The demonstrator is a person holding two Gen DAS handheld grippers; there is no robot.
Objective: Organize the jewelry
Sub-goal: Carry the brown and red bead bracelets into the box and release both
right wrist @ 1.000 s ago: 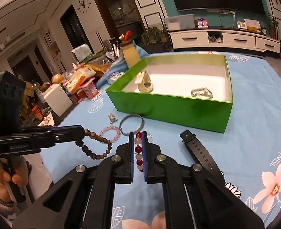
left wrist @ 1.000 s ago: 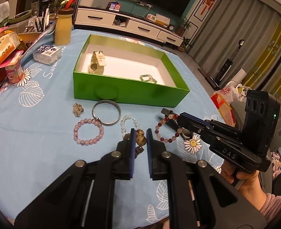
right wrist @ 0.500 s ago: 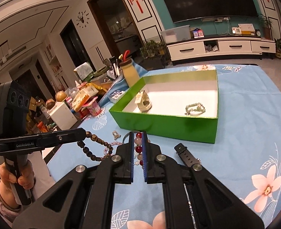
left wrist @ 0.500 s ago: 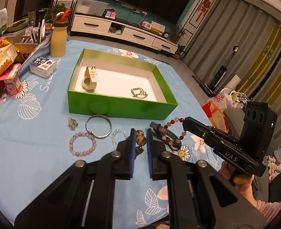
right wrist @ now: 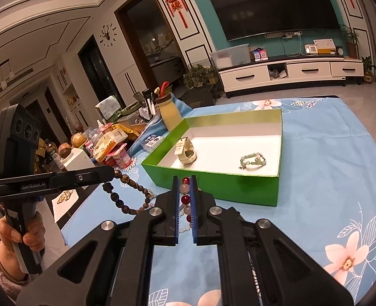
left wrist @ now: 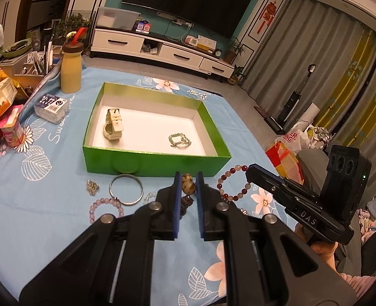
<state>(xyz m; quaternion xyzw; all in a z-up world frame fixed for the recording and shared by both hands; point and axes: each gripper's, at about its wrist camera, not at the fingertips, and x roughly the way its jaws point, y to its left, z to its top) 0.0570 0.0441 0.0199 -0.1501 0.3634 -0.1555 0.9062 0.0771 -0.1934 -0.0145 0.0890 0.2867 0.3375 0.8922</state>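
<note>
My left gripper [left wrist: 188, 182] is shut on a string of brown wooden beads [left wrist: 188, 186], which hangs below it in the right wrist view [right wrist: 121, 199]. My right gripper [right wrist: 184, 186] is shut on a red and pale bead bracelet [right wrist: 184, 193], seen dangling in the left wrist view [left wrist: 232, 182]. Both are held above the blue cloth, just in front of the green box [left wrist: 152, 164]. Inside the box lie a pale watch [left wrist: 113, 127] and a green bead bracelet [left wrist: 179, 140].
On the cloth before the box lie a silver bangle [left wrist: 126, 189], a pink bead bracelet [left wrist: 105, 207] and a small metal charm [left wrist: 92, 187]. A yellow bottle [left wrist: 71, 70], a small white pack [left wrist: 51, 105] and snack packets crowd the left. The table edge drops off at right.
Both grippers have risen with their bracelets; the beads now hang clear of the cloth. The box sits lower and farther in both views.
</note>
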